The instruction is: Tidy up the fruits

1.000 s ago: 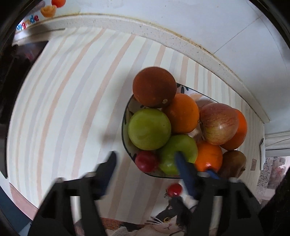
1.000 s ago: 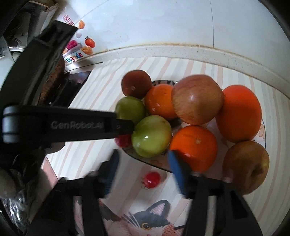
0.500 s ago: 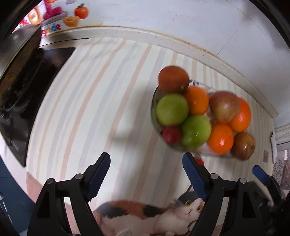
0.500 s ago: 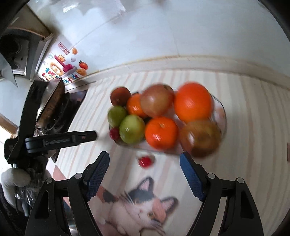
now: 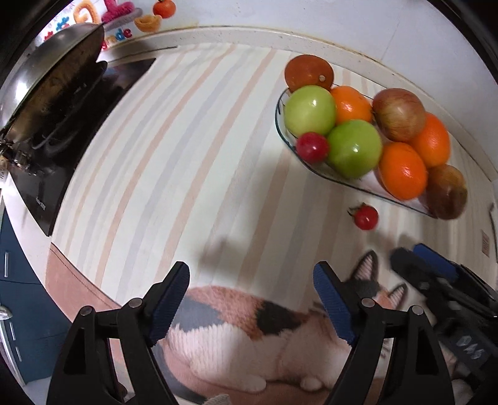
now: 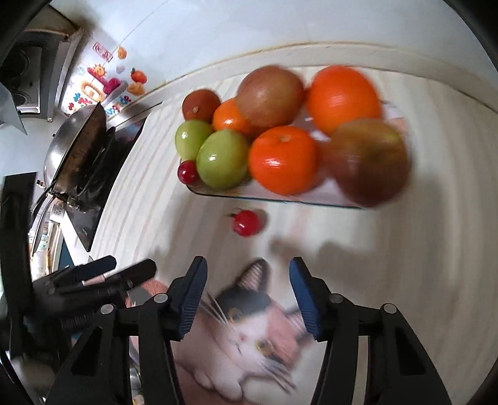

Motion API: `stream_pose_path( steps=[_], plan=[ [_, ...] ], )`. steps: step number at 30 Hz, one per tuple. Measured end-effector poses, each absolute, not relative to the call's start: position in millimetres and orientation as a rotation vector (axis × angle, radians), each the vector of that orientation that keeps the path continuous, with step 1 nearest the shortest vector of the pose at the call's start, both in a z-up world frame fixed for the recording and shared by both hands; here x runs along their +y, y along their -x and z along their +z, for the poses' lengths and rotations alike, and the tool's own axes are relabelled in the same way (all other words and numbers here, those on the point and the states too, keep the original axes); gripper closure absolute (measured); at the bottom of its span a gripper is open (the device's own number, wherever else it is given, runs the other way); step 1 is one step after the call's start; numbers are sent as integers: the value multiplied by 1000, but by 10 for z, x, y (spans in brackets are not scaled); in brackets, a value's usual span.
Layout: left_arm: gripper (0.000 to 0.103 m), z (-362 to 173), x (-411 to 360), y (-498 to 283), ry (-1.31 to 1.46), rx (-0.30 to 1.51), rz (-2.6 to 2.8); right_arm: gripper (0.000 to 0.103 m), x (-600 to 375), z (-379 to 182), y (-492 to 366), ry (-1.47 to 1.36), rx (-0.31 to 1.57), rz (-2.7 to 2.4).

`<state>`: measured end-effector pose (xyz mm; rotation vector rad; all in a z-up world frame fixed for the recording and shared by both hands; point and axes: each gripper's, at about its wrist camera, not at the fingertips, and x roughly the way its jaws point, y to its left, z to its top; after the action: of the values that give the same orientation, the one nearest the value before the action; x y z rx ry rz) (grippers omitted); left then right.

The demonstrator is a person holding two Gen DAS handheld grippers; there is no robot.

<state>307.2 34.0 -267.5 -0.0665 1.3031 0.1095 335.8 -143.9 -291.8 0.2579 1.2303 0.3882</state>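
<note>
A glass plate [image 5: 281,131] [image 6: 274,197] holds several fruits: green apples [image 5: 309,109] [image 6: 221,159], oranges [image 5: 401,170] [image 6: 282,159], red apples [image 5: 399,113] [image 6: 370,162], a dark brown fruit [image 5: 308,72] [image 6: 200,104] and a small red fruit [image 5: 312,147] [image 6: 187,172]. A loose cherry tomato [image 5: 366,217] [image 6: 246,222] lies on the striped mat in front of the plate. My left gripper [image 5: 250,299] is open and empty, back from the plate. My right gripper [image 6: 247,294] is open and empty, just behind the tomato; it also shows in the left wrist view [image 5: 432,271].
The striped mat [image 5: 162,162] has a cat picture [image 5: 249,336] [image 6: 249,330] at its near edge. A wok [image 5: 53,81] [image 6: 76,140] sits on a black stove [image 5: 46,162] at the left. A white wall [image 5: 311,18] with stickers runs behind.
Both grippers have pulled back from the plate and stayed open. The fruits look smaller and farther; the cat picture now fills the near part of both views.
</note>
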Motion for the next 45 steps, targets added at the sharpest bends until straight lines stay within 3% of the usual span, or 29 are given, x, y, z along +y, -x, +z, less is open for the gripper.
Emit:
stream_pose_path(
  steps=[9,11,12,23,45],
  plan=[
    [22,-2973,471,-3239,49,1297,184,58,-1232,-3260,-3626,-268,1243,378],
    [22,-3007,474,-3258,40,1295,184,74,-1175,-3275,-3641,-248,1231,383],
    [22,-2993,477,-3275,37,1294,184,76,-1150,-3278,-3630,-238,1225,391],
    [22,-2805,473,-3207,52,1212,146,76,-958,-2729,-3489,-52,1029,382],
    [22,-3077,485,-3417,50,1270,153,76,-713,-2898,-3328,378,860,302]
  ],
)
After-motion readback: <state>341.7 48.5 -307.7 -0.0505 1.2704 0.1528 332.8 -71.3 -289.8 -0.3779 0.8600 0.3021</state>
